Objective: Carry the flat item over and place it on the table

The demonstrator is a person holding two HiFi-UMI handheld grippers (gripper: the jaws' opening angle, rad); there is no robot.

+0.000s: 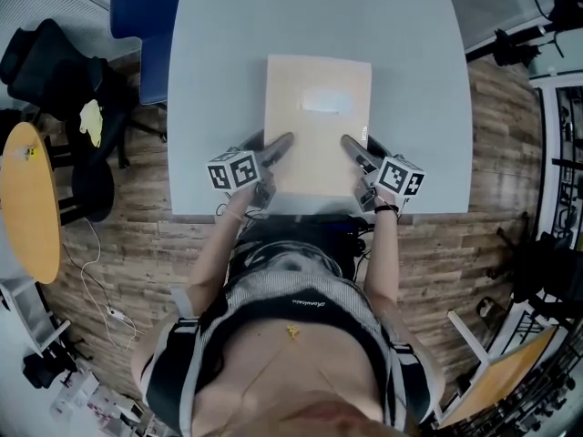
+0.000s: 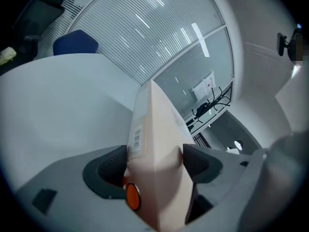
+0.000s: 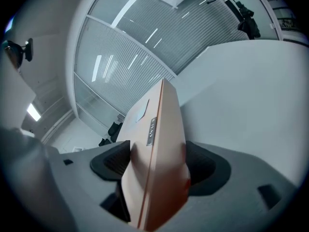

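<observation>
Tan flat cardboard parcel (image 1: pixel 317 107) hangs over the pale grey table (image 1: pixel 219 62), long axis pointing toward the table's far edge, its near corners clamped by the left gripper (image 1: pixel 276 146) and right gripper (image 1: pixel 353 147), both equally close.

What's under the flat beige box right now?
The grey table lies under the flat beige box; the part beneath it is covered, so contact cannot be judged.

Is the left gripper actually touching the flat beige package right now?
Touching. The left gripper view shows the left gripper with its two jaws pressed against opposite faces of the flat beige package, no gap on either side.
</observation>
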